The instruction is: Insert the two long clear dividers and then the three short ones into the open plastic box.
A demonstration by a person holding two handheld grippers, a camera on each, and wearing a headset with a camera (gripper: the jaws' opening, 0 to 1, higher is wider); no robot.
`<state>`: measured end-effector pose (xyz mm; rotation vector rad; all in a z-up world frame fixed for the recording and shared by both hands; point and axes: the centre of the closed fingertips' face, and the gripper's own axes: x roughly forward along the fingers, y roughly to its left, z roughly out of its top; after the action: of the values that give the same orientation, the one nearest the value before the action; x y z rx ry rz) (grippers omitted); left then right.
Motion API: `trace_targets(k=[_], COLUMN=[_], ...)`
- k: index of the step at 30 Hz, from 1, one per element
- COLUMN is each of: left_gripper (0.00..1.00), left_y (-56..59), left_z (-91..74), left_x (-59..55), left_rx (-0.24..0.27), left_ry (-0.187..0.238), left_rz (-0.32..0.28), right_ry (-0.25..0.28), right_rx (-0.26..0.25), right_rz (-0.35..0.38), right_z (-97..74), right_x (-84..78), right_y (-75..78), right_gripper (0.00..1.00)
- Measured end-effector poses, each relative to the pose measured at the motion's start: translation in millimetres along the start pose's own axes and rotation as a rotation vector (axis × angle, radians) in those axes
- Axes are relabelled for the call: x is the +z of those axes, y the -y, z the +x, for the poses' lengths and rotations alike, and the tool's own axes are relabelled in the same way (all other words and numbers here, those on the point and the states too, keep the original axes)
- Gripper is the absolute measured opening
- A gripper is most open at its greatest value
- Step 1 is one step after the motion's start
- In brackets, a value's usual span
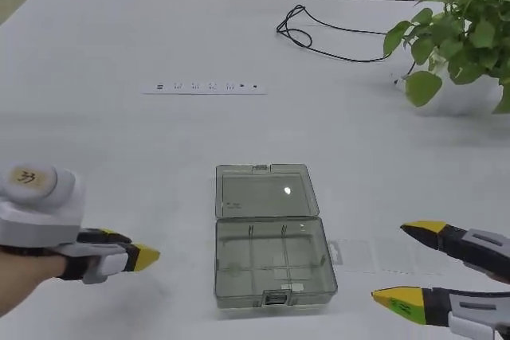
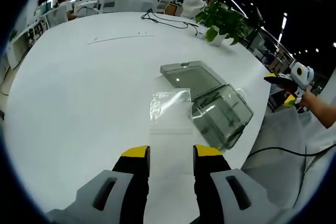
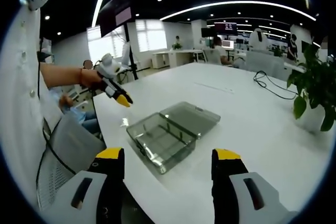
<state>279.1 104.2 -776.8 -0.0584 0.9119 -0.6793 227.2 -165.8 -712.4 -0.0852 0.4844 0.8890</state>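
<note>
Jaws: black, yellow tips, grey slotted bases
Left gripper (image 1: 147, 257): white round knob, marked
Right gripper (image 1: 392, 263): grey shell
Shirt (image 3: 21, 87): white

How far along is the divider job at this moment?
Done: only the setup. The plastic box lies open, and no divider is clearly seated in it. In hand: nothing. The left hand-held gripper and right hand-held gripper are both open and apart from the box. Left: every insertion. The clear dividers lie flat on the table beside the box.
</note>
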Motion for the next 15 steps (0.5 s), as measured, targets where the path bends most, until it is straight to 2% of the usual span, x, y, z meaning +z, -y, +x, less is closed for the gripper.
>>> trace_targets(k=[9, 15], left_gripper=[0.31, 0.31], left_y=[31.7, 59.5], left_z=[-0.6, -0.9], left_x=[23.2, 38.6], left_rx=[-0.069, -0.124], left_ry=[0.073, 0.132], left_rz=[-0.019, -0.036], right_ry=[0.064, 0.118], right_rx=[-0.005, -0.013], right_rz=[0.056, 0.106], right_z=[3.5, 5.0], right_x=[24.7, 46.2], right_y=[-6.2, -9.6], right_gripper=[0.63, 0.59])
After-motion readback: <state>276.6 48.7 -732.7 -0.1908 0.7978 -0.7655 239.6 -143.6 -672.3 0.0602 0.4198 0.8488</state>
